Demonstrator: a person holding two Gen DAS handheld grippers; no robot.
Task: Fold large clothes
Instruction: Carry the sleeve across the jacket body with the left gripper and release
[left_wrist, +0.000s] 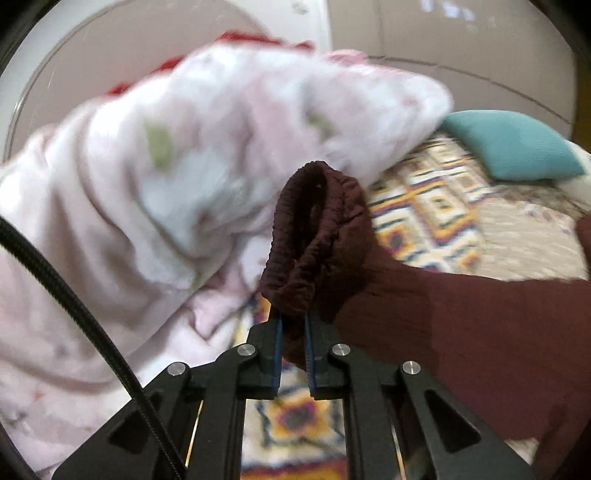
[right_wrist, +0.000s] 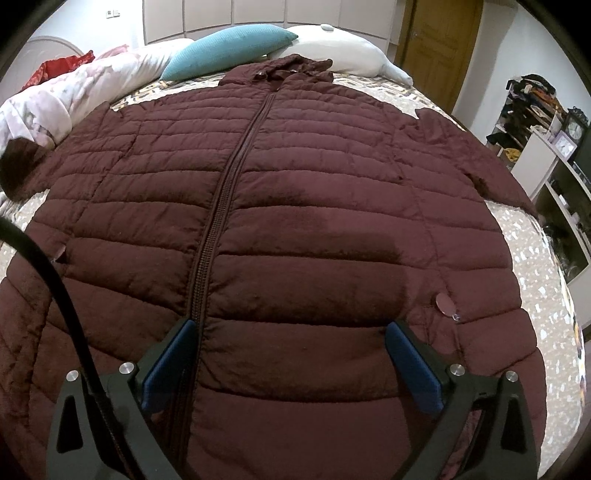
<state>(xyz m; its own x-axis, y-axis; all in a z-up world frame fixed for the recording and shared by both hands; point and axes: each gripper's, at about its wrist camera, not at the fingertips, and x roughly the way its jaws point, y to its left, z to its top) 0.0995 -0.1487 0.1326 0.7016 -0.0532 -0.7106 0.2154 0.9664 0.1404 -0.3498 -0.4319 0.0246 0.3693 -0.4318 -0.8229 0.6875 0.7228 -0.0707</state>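
Both wrist views angled down, close over bed; jacket (right_wrist: 295, 221) shared.

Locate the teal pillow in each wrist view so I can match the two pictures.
Left wrist view: the teal pillow lies at the right edge, above the middle, on the patterned bedspread, behind the maroon jacket sleeve.
Right wrist view: the teal pillow lies at top centre-left, just beyond the jacket's hood.
Shared landmark: the pink-and-white floral duvet, left of the pillow in both views.
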